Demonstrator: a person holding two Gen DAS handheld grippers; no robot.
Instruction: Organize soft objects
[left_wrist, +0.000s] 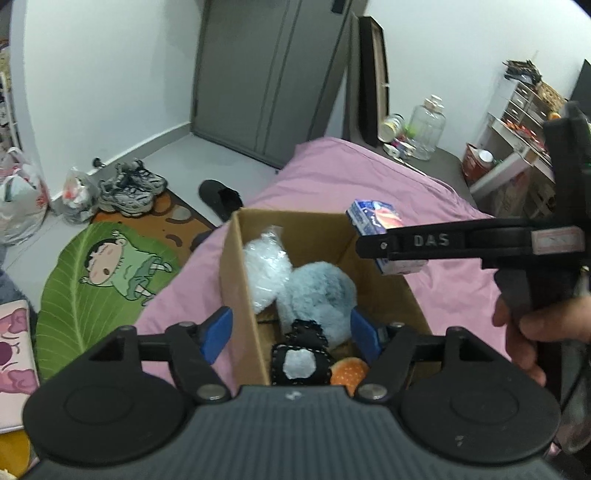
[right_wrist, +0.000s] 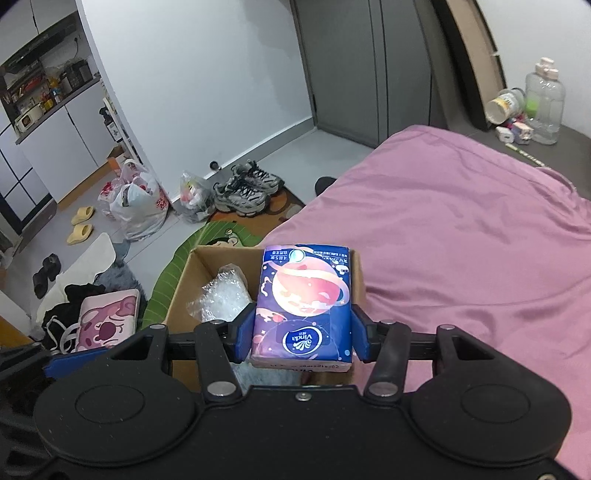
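- From the left wrist view, the left gripper (left_wrist: 290, 334) is hovering low over the near end of the cardboard box (left_wrist: 236, 280), its blue-padded fingers (left_wrist: 216, 334) spread wide and gripping nothing.
- One finger is sitting outside the box's left wall and the other over the inside.
- The box is sitting on the pink bed (left_wrist: 369, 177). Inside it are lying a clear crinkly bag (left_wrist: 266, 266), a pale blue fluffy plush (left_wrist: 317, 295), a black felt piece with a white patch (left_wrist: 301, 360) and a small burger toy (left_wrist: 349, 371).
- The right gripper (left_wrist: 386, 243) is reaching in sideways from the right, held level above the box's far right corner, with the person's hand (left_wrist: 532, 332) wrapping its handle.
- It is pinching the tissue pack (left_wrist: 373, 219), which is hanging in the air above the box rim.
- From the right wrist view, the right gripper (right_wrist: 301, 332) is pointing forward and slightly down over the box (right_wrist: 184, 280).
- Its fingers (right_wrist: 245, 332) are closed partway against both long sides of the tissue pack (right_wrist: 304, 306), which is filling the gap between them.
- The pack is lying flat, printed face up, above the right half of the open box, with the crinkly bag (right_wrist: 221, 295) showing to its left.
- Beyond the bed (right_wrist: 461, 240), sneakers (right_wrist: 245, 188) and plastic bags (right_wrist: 136, 203) are resting on the floor.
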